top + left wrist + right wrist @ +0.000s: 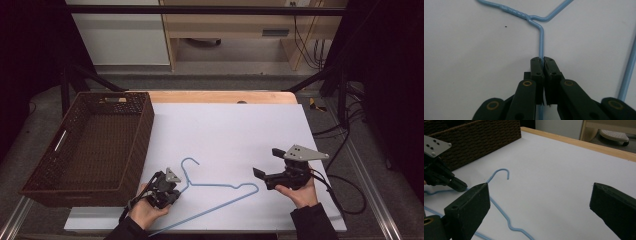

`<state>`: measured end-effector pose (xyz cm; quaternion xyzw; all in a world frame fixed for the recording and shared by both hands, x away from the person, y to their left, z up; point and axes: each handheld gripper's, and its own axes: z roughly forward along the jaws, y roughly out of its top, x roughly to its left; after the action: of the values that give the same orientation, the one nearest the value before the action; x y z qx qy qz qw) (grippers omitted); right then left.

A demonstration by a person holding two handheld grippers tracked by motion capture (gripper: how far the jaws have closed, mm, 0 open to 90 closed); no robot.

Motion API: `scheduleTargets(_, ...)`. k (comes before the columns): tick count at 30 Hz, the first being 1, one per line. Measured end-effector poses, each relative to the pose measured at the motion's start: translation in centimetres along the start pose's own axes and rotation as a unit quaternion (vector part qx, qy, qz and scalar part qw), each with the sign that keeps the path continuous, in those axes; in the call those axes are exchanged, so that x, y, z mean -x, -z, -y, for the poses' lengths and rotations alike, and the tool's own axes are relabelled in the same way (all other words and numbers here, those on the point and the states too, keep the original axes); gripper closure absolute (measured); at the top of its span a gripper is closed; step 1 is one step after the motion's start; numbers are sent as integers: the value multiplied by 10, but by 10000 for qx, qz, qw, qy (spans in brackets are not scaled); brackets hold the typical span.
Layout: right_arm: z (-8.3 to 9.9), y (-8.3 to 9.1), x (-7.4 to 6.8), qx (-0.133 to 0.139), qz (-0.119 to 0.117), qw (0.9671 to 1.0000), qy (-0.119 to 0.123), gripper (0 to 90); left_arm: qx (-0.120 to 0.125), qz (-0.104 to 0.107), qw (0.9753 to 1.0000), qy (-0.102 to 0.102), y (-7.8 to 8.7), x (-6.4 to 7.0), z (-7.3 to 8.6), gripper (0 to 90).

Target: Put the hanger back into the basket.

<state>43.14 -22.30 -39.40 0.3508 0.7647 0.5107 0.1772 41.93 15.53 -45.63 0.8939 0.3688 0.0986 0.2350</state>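
Covering most of the desk (225, 96) is a white sheet (235, 130); a strip of bare wood shows along the far edge. Dark floor and cables lie beyond.

Brown woven basket (95, 145), rectangular with cut-out handles, sits at the left edge of the desk, partly overhanging the white sheet's left border. Its inside looks bare. In the right gripper view its wall (474, 140) rises at upper left.

Light blue wire hanger (210, 192) lies flat on the sheet near the front, between the two hands, just right of the basket's near corner. Hook (190, 162) curls toward the far side; the long bottom bar runs diagonally to the front edge.

Left tongs (172, 186), held in the person's left hand (147, 210), sit at the hanger's neck. The left gripper view shows the two jaws pressed together on the straight blue wire (541, 45) just below the twisted junction, wire running between the pads.

Right tongs (267, 162), held in the right hand (300, 195), are well to the right of the hanger, above the sheet, touching nothing. Jaws stand wide apart in the right gripper view, with bare sheet between them; the hanger's hook (500, 173) and the left tongs (456, 185) show farther off at left.
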Motion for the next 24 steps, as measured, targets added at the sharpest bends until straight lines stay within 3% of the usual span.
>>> scheduleTargets(8,0,-10,-7,-102,-110,9999,68,43,112,-105,9999,-65,2,3,0,872)
scheduleTargets(24,-10,-42,-39,-404,-508,9971,408,65,421,-242,9987,-139,19,9,-1,873)
